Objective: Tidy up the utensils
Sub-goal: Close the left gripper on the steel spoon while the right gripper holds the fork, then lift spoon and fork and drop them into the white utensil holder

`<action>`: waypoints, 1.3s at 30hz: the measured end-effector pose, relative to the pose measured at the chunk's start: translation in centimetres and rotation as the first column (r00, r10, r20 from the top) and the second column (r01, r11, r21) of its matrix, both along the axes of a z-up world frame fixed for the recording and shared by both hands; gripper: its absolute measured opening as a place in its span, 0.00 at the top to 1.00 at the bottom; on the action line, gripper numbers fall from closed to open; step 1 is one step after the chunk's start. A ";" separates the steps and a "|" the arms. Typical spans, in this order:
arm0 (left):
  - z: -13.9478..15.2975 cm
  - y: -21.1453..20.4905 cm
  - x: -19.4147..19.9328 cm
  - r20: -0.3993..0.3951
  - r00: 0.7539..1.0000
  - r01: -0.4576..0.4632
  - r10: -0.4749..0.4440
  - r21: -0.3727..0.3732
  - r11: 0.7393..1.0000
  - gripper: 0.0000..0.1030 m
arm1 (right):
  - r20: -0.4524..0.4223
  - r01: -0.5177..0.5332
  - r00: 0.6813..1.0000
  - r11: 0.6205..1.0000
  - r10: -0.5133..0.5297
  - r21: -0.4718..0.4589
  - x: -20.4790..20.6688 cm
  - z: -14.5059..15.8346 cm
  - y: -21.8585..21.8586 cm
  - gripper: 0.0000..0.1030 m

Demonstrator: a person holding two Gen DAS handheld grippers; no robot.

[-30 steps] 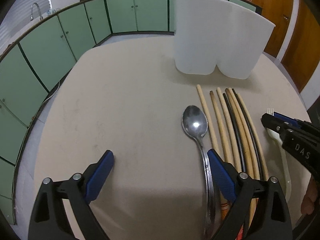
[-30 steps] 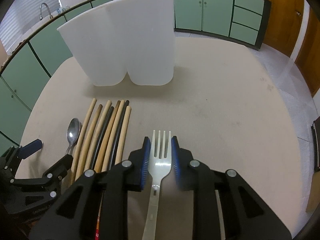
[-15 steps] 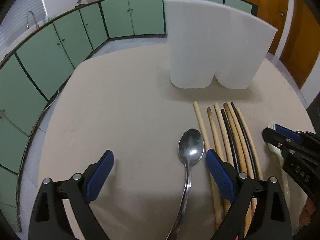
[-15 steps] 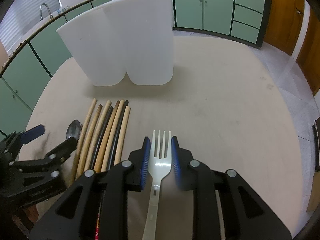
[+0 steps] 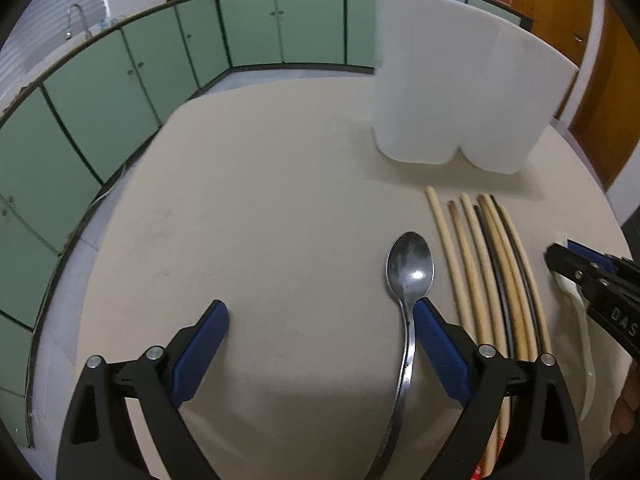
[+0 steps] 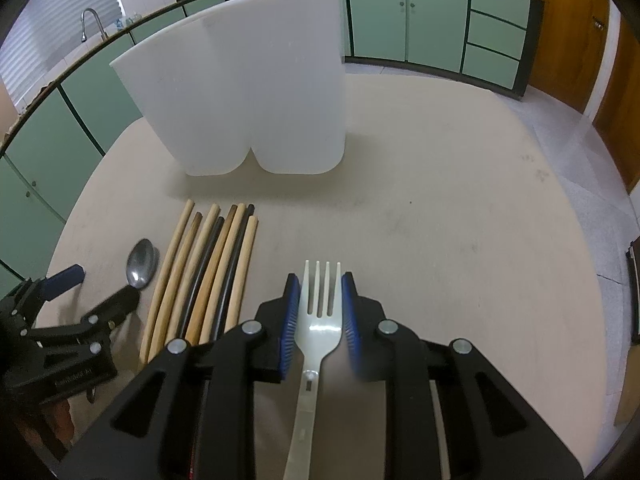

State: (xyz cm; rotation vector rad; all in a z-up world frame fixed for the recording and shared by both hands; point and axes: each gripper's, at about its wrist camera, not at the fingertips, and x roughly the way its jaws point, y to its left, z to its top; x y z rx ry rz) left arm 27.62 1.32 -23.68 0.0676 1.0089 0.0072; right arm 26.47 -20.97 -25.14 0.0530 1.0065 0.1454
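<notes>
A white two-compartment holder (image 5: 460, 96) (image 6: 248, 96) stands at the back of the beige table (image 5: 260, 200). Several wooden and black chopsticks (image 5: 484, 272) (image 6: 212, 272) lie side by side in front of it. A metal spoon (image 5: 410, 276) (image 6: 141, 265) lies left of them. My left gripper (image 5: 320, 336) is open, with the spoon's handle just inside its right finger. My right gripper (image 6: 319, 312) has its jaws close around a white plastic fork (image 6: 320, 312), which lies on the table; the fork also shows in the left wrist view (image 5: 580, 328).
Green cabinets (image 5: 120, 92) curve around the room behind the table. A sink tap (image 6: 90, 20) is at the far left. Wooden doors (image 6: 568, 20) are at the right. The table's edge (image 5: 72, 248) runs along the left.
My left gripper drifted back and then forward over the spoon; the spoon's handle again lies beside its right finger. My right gripper and the fork have not moved.
</notes>
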 end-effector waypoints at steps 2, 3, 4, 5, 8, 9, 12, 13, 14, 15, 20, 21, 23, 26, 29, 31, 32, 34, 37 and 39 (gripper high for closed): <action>0.1 -0.1 0.1 0.006 1.000 -0.003 0.003 0.016 1.000 0.11 | 0.000 0.000 1.000 1.000 0.000 -0.002 0.0 0.0 0.0 0.80; 0.2 -0.1 0.1 0.010 1.000 -0.006 0.006 0.024 1.000 0.11 | 0.000 0.000 1.000 1.000 0.000 -0.002 0.0 0.0 0.0 0.80; 0.3 -0.4 -0.1 0.017 1.000 -0.008 0.007 0.026 1.000 0.12 | 0.001 0.000 1.000 1.000 0.000 0.000 -0.1 -0.1 0.0 0.80; 0.5 -0.5 -0.1 0.018 1.000 -0.003 0.003 0.014 1.000 0.12 | 0.001 0.000 1.000 1.000 0.000 0.000 -0.1 -0.1 0.0 0.80; 0.7 -0.9 0.2 0.018 1.000 0.007 -0.007 -0.016 1.000 0.12 | 0.000 -0.002 1.000 1.000 0.002 -0.002 -0.1 -0.1 0.0 0.80; 0.8 -1.2 0.5 0.020 1.000 0.004 -0.004 -0.006 1.000 0.12 | -0.001 -0.001 1.000 1.000 0.001 -0.001 -0.1 -0.1 0.0 0.80; 0.5 -1.8 1.4 0.012 1.000 0.003 -0.003 -0.001 1.000 0.12 | -0.002 -0.004 1.000 1.000 0.004 0.005 0.0 -0.1 -0.2 0.80; 0.3 -1.9 1.6 0.006 1.000 0.005 -0.005 0.001 1.000 0.12 | -0.004 -0.005 1.000 1.000 0.005 0.007 0.0 0.0 -0.2 0.80; 0.1 -1.9 2.0 0.001 1.000 0.006 -0.006 0.002 1.000 0.12 | -0.005 -0.006 1.000 1.000 0.006 0.008 0.1 0.0 -0.3 0.80; 0.0 -1.9 2.3 -0.003 1.000 0.005 -0.005 0.000 1.000 0.13 | -0.006 -0.007 1.000 1.000 0.007 0.009 0.1 0.0 -0.4 0.80; 0.0 -1.2 3.2 -0.021 1.000 0.013 -0.013 -0.043 0.999 0.28 | -0.005 -0.009 1.000 1.000 0.009 0.000 0.3 0.1 -0.5 0.80; 0.1 -1.5 3.0 -0.023 1.000 0.018 -0.019 -0.046 0.999 0.33 | -0.006 -0.009 1.000 1.000 0.009 0.000 0.3 0.1 -0.5 0.80; 0.2 -1.9 2.9 -0.026 0.999 0.031 -0.033 -0.054 0.998 0.41 | -0.010 -0.007 1.000 1.000 0.007 0.004 0.3 0.1 -0.5 0.80; 0.4 -3.2 1.7 -0.024 0.998 0.050 -0.052 -0.059 0.997 0.57 | -0.022 0.000 1.000 1.000 0.000 0.013 0.6 0.1 -0.6 0.80; 0.7 -3.9 1.1 -0.017 0.998 0.067 -0.068 -0.058 0.996 0.73 | -0.028 -0.006 1.000 1.000 0.005 -0.008 0.8 0.3 -0.4 0.80; 0.7 -4.0 1.0 -0.010 0.997 0.071 -0.072 -0.061 0.996 0.73 | -0.028 -0.003 1.000 1.000 0.003 0.002 1.0 0.3 -0.4 0.80; 0.8 -3.8 1.0 -0.006 0.997 0.072 -0.073 -0.065 0.995 0.73 | -0.025 -0.004 1.000 1.000 0.004 0.005 1.0 0.3 -0.4 0.80; 1.2 -3.4 0.5 0.012 0.997 0.075 -0.074 -0.104 0.992 0.73 | -0.015 -0.004 1.000 1.000 0.004 0.018 0.9 0.5 -0.7 0.80; 2.6 -1.8 -0.8 0.092 0.992 0.096 -0.082 -0.163 0.982 0.73 | 0.045 0.015 0.999 0.997 -0.019 0.071 0.3 1.5 -2.0 0.80; 3.8 -1.2 -1.9 0.151 0.985 0.112 -0.085 -0.183 0.977 0.73 | 0.100 0.010 0.995 0.994 -0.020 0.105 -0.3 2.6 -2.6 0.81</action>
